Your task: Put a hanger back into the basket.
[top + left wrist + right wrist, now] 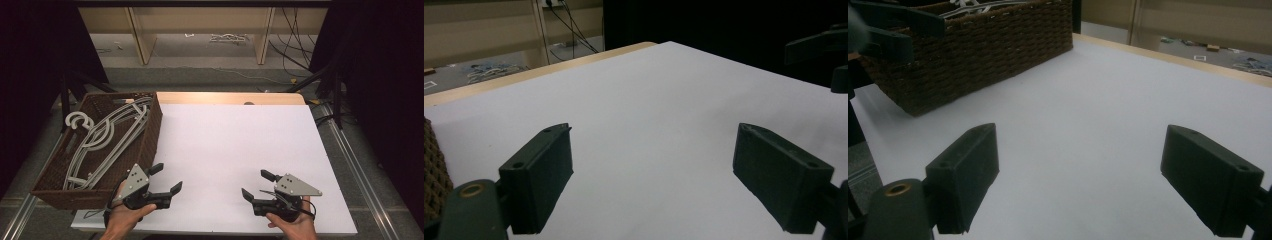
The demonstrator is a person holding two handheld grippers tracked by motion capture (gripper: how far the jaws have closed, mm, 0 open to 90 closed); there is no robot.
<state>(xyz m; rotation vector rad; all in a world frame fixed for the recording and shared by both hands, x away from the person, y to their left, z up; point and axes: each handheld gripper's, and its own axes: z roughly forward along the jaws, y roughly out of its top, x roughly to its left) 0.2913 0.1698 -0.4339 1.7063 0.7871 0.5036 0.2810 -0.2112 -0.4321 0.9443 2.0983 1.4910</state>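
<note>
Both claws hover over the white counter [235, 150] with jaws wide and empty: the left claw [167, 179] beside the basket [150, 135] of hangers [105, 135], the right claw [256, 184] well apart.

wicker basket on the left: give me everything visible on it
The wicker basket is a dark brown, tightly woven rectangular bin with straight walls. It sits upright at the left edge of the white table top, its long side running away from the person, its left part overhanging the edge. Inside lie several pale grey hangers, hooks toward the far end. The left gripper hovers beside its near right corner, open, not touching.
</note>
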